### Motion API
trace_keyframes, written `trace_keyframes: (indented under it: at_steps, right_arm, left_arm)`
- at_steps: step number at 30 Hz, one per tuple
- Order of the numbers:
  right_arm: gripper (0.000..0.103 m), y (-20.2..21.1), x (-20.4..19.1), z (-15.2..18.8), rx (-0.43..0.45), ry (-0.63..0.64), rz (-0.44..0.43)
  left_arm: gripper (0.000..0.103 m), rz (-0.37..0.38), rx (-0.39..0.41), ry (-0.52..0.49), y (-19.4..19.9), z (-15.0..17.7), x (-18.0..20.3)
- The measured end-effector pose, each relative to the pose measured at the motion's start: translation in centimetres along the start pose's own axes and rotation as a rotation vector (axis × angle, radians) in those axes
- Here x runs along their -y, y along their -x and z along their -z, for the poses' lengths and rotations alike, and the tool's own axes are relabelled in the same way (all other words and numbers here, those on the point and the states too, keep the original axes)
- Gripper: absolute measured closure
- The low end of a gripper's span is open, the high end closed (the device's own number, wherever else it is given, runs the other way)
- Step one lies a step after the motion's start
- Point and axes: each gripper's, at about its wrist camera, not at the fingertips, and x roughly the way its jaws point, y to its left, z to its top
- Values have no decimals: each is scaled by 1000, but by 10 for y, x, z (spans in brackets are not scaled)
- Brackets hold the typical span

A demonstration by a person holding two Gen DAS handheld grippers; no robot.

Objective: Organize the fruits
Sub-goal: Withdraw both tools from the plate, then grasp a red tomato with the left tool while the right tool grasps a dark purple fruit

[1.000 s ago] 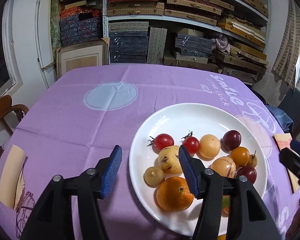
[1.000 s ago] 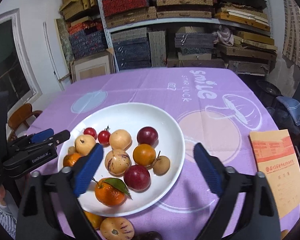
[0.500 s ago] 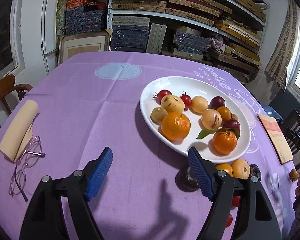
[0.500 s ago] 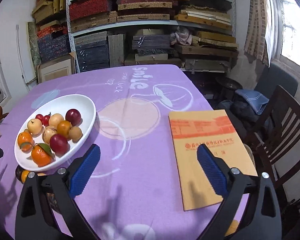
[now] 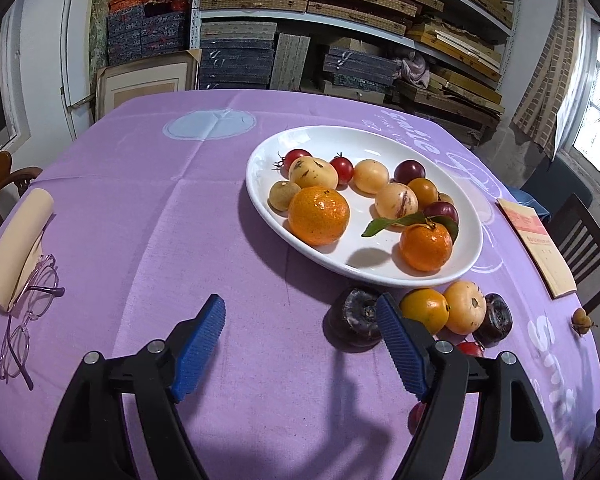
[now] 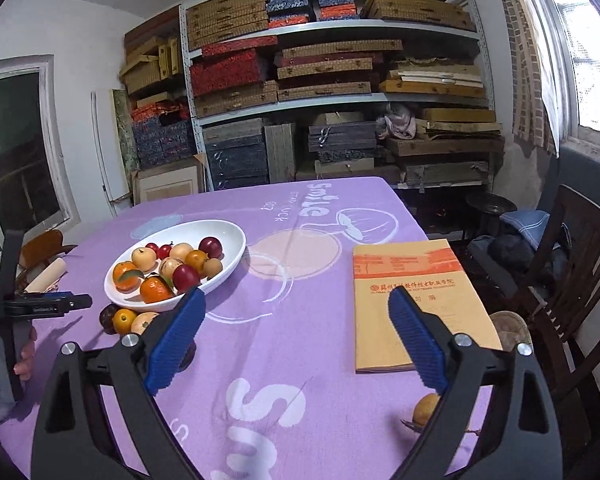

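Glasses [image 5: 28, 312] at counter's left edge, left tool [image 5: 300, 344] released over purple cloth, white plate [image 5: 466, 216] of fruit mid-counter with loose fruits [image 5: 424, 310] just beside its near rim, right tool [image 6: 296, 344] released near yellow booklet [image 6: 412, 300].

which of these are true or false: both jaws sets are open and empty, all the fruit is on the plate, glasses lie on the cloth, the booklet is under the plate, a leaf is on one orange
1. Both grippers, left gripper and right gripper, have open, empty jaws. True.
2. All fruit is on the white plate. False: several pieces, such as a dark fruit, lie on the tablecloth beside it.
3. Glasses lie on the cloth. True.
4. The booklet is under the plate. False: it lies apart from it.
5. A leaf is on the leafy orange. True.
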Motion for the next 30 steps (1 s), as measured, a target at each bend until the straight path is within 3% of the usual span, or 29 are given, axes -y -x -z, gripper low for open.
trace_keyframes:
  at_steps: [5, 10, 15, 18, 22, 27, 30]
  right_arm:
    - [9, 12, -28, 19, -51, 11, -42]
    - [8, -13, -77, 28, -112, 72, -101]
    - [6, -30, -113, 32, -116, 153, -101]
    - [6, -33, -113, 35, -116, 157, -78]
    - [6, -37, -93, 30, -107, 66, -73]
    - [6, -36, -81, 28, -90, 23, -70]
    - [6, -36, -80, 29, -89, 22, -73]
  left_arm:
    - [24, 12, -9, -12, 4, 8, 6]
    - [24, 43, -33, -29, 11, 23, 13]
    - [24, 74, -51, -68, 19, 41, 25]
    - [24, 118, -75, -114, 20, 51, 39]
    - [24, 120, -62, -184, 18, 60, 57]
    - [26, 155, -71, -204, 13, 60, 70]
    - [42, 177, -85, -228, 7, 62, 79]
